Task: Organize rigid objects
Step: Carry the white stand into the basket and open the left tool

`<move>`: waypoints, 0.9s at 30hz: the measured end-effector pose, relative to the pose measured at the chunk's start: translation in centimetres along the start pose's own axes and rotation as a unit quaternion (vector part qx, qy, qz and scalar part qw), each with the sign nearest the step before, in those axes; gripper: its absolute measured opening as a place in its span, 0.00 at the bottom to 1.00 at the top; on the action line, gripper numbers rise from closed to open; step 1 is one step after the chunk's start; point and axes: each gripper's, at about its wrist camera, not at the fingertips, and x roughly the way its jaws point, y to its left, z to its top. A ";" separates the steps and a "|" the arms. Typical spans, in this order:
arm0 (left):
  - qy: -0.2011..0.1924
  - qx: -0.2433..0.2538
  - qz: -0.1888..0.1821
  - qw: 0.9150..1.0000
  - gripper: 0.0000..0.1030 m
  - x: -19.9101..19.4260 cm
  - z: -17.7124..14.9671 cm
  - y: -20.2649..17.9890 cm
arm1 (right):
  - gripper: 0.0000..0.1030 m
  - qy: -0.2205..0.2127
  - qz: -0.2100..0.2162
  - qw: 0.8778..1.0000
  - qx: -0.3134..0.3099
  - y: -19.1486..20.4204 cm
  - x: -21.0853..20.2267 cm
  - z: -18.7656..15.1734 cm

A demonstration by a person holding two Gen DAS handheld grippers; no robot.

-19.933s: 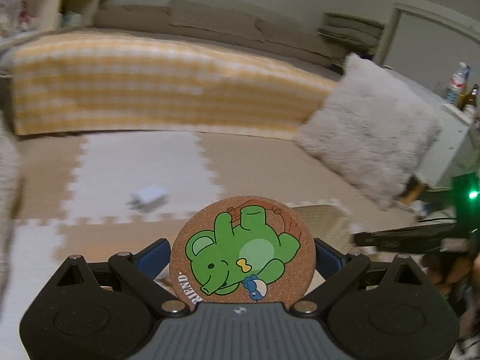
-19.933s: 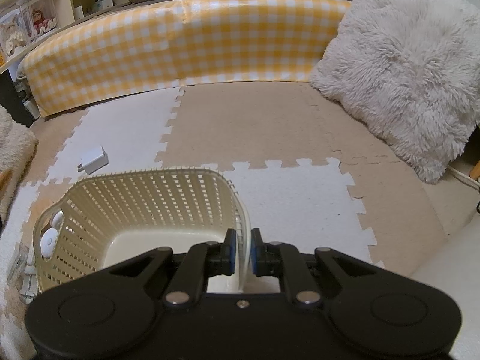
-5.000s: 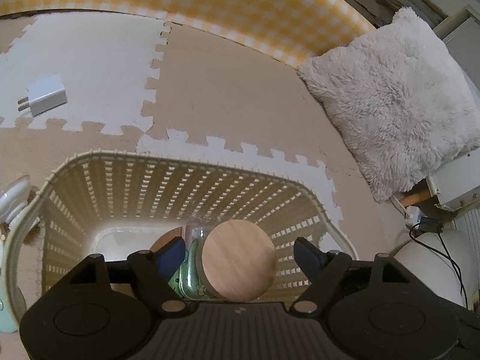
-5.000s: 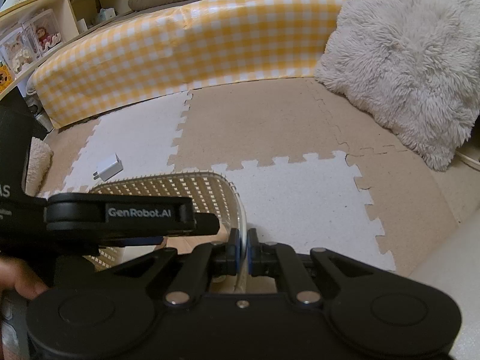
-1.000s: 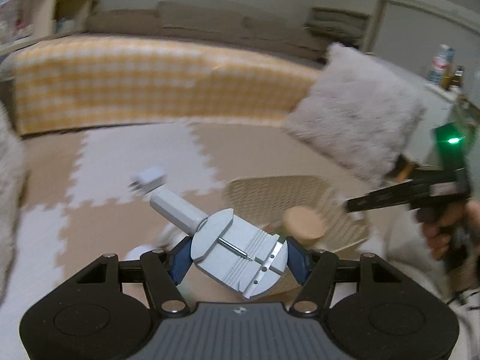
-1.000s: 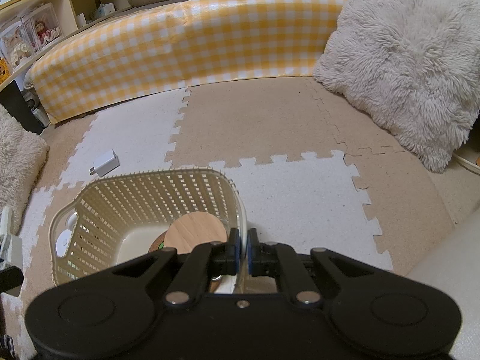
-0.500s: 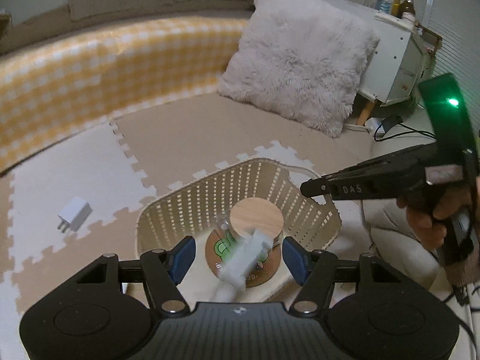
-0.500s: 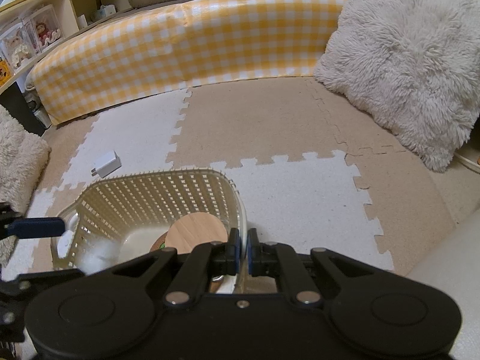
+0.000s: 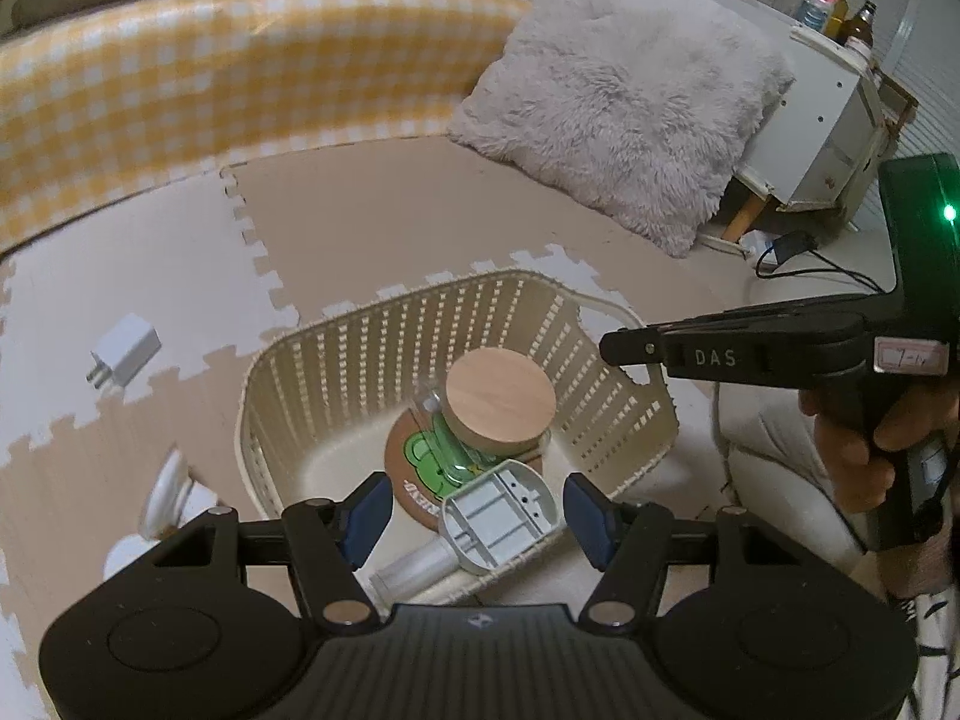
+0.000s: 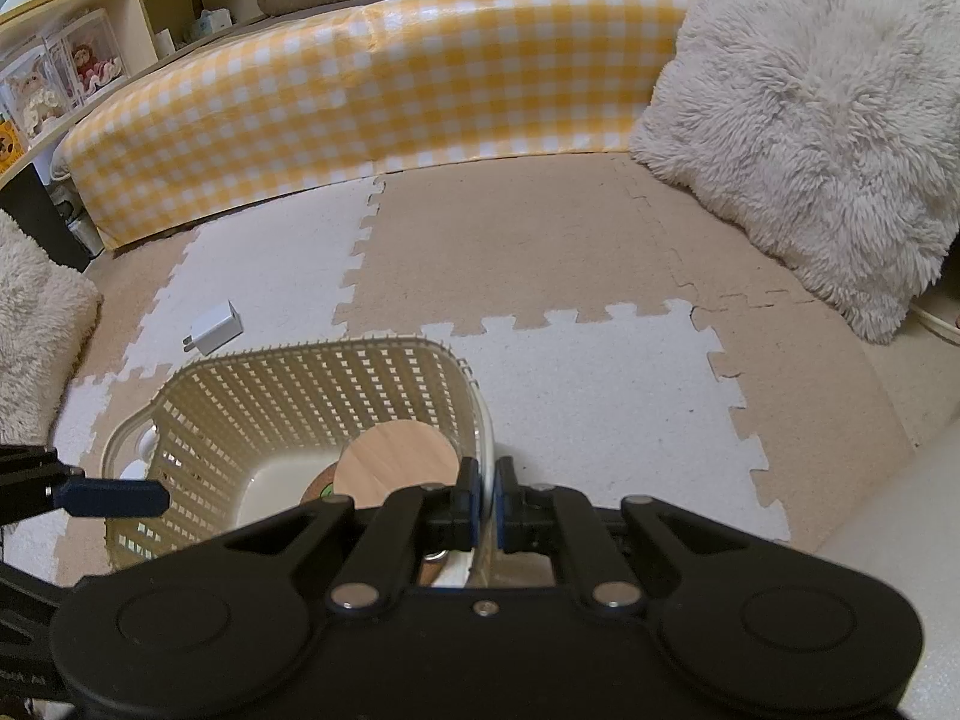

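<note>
Our left claw (image 9: 474, 513) hangs over the near end of the basket (image 9: 336, 360) with its jaws spread wide and nothing pressed between the blue pads (image 9: 366, 507). Just below the gap lies the grey tool (image 9: 498, 507), bottom side up, its round head inside the basket and its handle sticking out toward us across the near rim. Ahead of the claw, inside the basket, stands the clear jar with the wooden lid (image 9: 501, 399), and under it lies the cork coaster with the green bear (image 9: 420, 462). Off to the claw's left, on the foam floor mat (image 9: 372, 210), sits the white charger (image 9: 123, 357); nearer, at the lower left, are some white things partly hidden by the claw's body, and we cannot tell what they are.

Our right claw (image 10: 487, 501) is closed tight on the basket's right wall, the rim pinched between both pads. From the left camera it reaches in from the right, gripped by a hand (image 9: 870, 450). Beyond both claws are the fluffy cushion (image 10: 810, 120) and the yellow checked bolster (image 10: 360, 102).
</note>
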 end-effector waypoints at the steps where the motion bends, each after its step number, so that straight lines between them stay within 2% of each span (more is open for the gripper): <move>1: 0.001 -0.004 -0.002 1.000 0.61 0.0 0.0 0.0 | 0.05 0.000 0.000 1.000 0.000 0.0 0.0 0.0; 7: -0.003 -0.018 0.001 1.000 0.64 -0.5 0.2 -0.1 | 0.05 0.000 0.000 1.000 0.000 0.0 0.0 0.0; 11: -0.009 -0.031 0.005 0.999 0.81 -1.3 0.1 -0.3 | 0.05 0.000 0.000 1.000 0.000 0.0 0.0 0.0; 22: -0.019 -0.024 0.021 0.999 0.98 -4.1 -1.3 -0.8 | 0.05 0.000 0.000 1.000 0.000 0.0 0.0 0.0; 27: -0.026 -0.028 0.047 0.998 1.00 -5.0 -2.4 -0.1 | 0.05 0.000 0.000 1.000 -0.001 -0.1 0.0 0.0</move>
